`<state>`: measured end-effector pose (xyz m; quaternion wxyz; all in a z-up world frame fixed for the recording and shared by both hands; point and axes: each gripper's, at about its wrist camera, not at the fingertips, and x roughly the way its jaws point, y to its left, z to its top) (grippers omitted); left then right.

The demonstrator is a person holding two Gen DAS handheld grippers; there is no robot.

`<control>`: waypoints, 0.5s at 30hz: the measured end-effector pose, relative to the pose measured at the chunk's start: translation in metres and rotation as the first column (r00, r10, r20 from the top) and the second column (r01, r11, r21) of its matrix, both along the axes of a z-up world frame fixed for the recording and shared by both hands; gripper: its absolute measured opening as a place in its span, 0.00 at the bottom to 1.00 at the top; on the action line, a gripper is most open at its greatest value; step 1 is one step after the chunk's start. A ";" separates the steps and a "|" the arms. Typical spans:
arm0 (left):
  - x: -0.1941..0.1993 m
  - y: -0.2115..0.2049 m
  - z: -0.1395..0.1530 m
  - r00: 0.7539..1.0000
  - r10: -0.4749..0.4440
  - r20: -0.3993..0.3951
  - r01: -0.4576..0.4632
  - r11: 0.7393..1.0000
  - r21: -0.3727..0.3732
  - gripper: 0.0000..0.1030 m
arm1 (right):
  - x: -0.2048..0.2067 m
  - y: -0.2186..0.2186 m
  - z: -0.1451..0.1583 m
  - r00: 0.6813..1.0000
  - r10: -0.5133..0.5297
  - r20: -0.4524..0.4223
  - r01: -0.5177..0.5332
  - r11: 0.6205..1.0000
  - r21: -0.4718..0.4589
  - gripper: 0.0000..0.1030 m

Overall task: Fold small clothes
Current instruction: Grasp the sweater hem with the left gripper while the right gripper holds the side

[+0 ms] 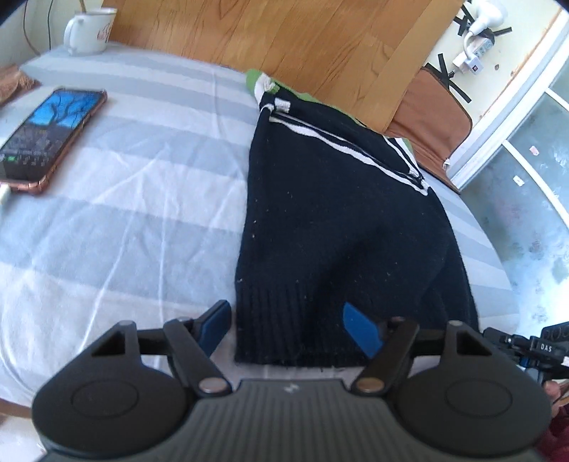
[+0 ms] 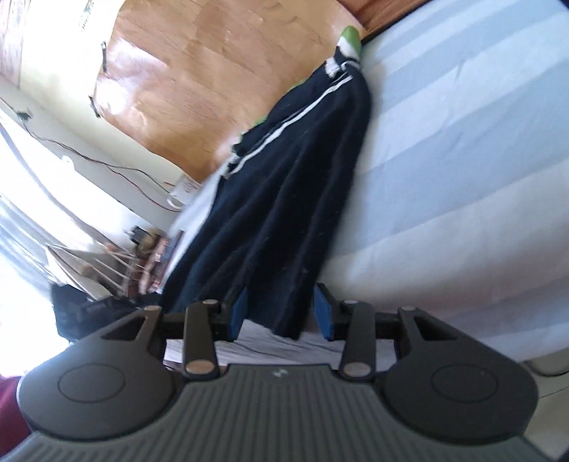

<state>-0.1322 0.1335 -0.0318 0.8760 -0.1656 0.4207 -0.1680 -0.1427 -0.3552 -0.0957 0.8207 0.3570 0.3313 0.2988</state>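
A small dark navy knit sweater (image 1: 320,213) with white stripes lies on the striped bed sheet (image 1: 142,199), ribbed hem toward me. My left gripper (image 1: 290,328) is open, its blue pads either side of the hem's left part, the right pad (image 1: 361,334) over the knit. In the right wrist view the sweater (image 2: 284,199) runs away from me; my right gripper (image 2: 281,314) is open with a hem corner between its pads, which do not press it. The right gripper's edge shows in the left wrist view (image 1: 533,346).
A phone (image 1: 49,135) in a copper case lies on the sheet at left. A white mug (image 1: 90,32) stands at the far left. A green garment (image 1: 258,80) lies under the sweater's far end, by the wooden headboard (image 1: 284,39). The bed edge is at right.
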 end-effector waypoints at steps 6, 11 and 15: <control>-0.011 -0.007 0.006 1.000 -0.002 -0.016 0.002 1.000 0.006 0.12 | -0.018 -0.027 0.025 0.989 -0.123 0.081 0.130 0.987 -0.095 0.09; -0.017 -0.018 0.005 0.999 -0.047 -0.028 0.047 0.999 -0.005 0.33 | -0.034 -0.064 0.034 0.978 -0.198 0.063 0.205 0.966 -0.156 0.08; -0.013 -0.010 0.000 0.998 -0.034 -0.059 0.029 0.996 -0.079 0.61 | -0.015 -0.051 0.023 0.992 -0.125 0.020 0.127 0.982 -0.143 0.13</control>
